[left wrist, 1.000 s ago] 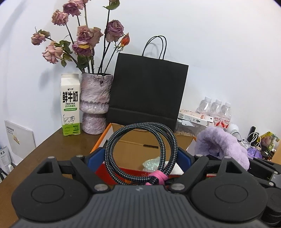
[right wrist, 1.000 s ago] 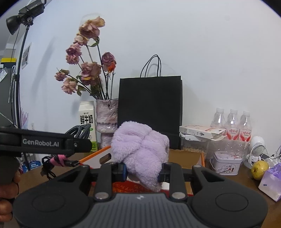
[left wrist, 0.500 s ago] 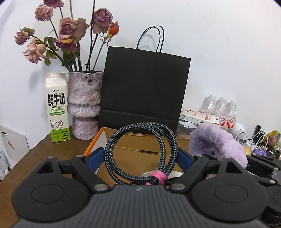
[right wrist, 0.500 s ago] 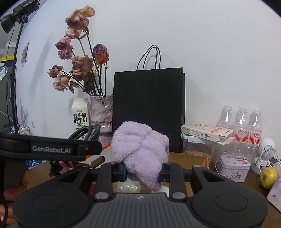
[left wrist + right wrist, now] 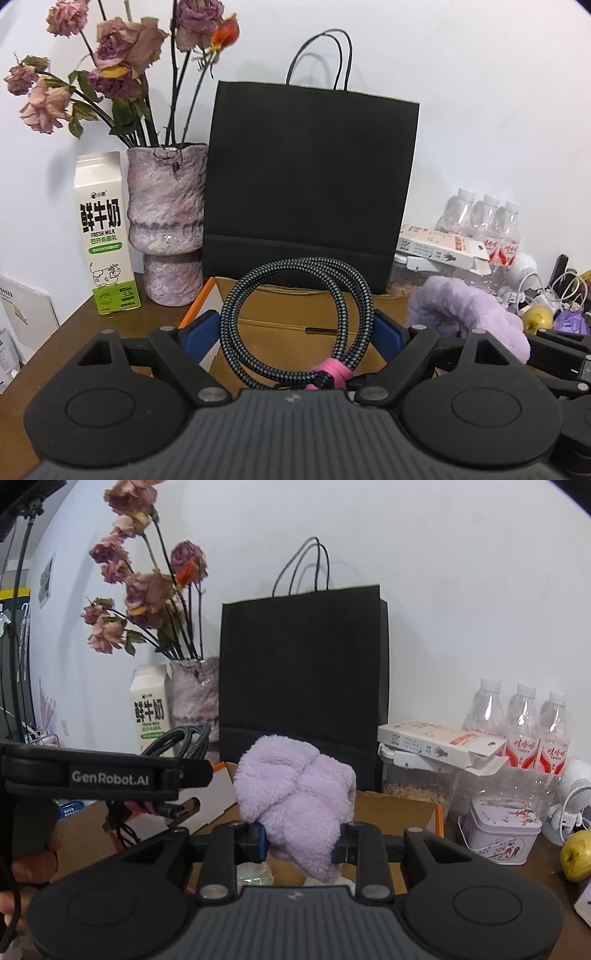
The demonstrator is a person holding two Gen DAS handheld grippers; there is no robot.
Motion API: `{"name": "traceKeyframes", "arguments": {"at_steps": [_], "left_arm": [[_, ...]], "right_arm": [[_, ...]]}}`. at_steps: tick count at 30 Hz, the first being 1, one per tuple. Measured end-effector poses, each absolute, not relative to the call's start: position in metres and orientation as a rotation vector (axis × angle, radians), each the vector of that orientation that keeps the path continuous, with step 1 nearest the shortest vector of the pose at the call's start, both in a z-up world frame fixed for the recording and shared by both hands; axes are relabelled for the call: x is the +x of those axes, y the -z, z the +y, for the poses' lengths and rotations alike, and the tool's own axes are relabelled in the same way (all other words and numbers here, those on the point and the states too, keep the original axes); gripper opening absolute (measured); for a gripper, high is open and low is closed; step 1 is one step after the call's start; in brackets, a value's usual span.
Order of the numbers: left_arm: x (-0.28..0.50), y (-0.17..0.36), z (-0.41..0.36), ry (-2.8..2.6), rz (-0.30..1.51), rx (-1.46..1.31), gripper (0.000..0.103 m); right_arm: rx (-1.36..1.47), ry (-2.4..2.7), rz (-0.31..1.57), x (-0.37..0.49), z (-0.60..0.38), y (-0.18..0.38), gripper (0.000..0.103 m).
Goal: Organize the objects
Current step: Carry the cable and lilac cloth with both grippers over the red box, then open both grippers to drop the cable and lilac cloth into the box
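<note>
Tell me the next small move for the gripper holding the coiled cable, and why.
Probably ease the left gripper forward and down over the open cardboard box: the coiled cable is held between its pads, and the box sits just ahead and below.

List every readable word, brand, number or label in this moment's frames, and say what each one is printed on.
"鲜牛奶" on the milk carton.
"FRESH MILK" on the same carton, under the large characters.
"3.3g" on the carton's green band at the bottom.
"GenRobot.AI" on the strap of the left claw's handle.
Flat white box: print too small to read.
Water bottles: red labels blurred.
Tin: decoration only, no legible text.
</note>
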State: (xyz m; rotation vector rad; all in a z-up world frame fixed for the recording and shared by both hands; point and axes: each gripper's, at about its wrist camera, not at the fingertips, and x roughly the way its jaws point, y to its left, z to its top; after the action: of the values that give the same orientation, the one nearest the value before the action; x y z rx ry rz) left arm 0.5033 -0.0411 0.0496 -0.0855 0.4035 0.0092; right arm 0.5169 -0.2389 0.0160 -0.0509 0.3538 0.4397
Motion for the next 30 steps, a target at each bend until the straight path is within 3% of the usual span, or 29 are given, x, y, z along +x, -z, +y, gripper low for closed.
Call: {"name": "traceKeyframes", "arguments": {"at_steps": [17,18,19,20,22,24,30], "left_arm": [[0.542,-0.022,-0.037,-0.034,0.440,-0.005,0.088],[0.542,-0.021,-0.037,-0.030,0.435,-0.003,0.090],[0.542,-0.020,-0.037,-0.028,0.428,-0.002,0.102],[0.542,-0.019,-0.037,-0.031,0.422,-0.003,0.103],[0.543,-0.019,-0.036,-0.038,0.429,-0.004,0.103],[0.545,-0.018,-0.035,-0.035,0.446,-0.017,0.103],[0.543,-0.018,-0.031,-0.046,0.447,-0.044,0.103]], "right_arm": [[-0.061,-0.384,0.397,0.540,-0.234,0.017,0.029],[-0.065,-0.380,0.396,0.540,-0.233,0.018,0.035],[-0.066,-0.377,0.396,0.540,-0.233,0.018,0.039],[-0.069,-0.371,0.396,0.540,-0.233,0.019,0.047],[-0.077,-0.356,0.403,0.541,-0.232,0.020,0.069],[-0.080,-0.330,0.391,0.540,-0.233,0.019,0.098],[-0.053,-0.312,0.377,0.539,-0.239,0.014,0.102]]}}
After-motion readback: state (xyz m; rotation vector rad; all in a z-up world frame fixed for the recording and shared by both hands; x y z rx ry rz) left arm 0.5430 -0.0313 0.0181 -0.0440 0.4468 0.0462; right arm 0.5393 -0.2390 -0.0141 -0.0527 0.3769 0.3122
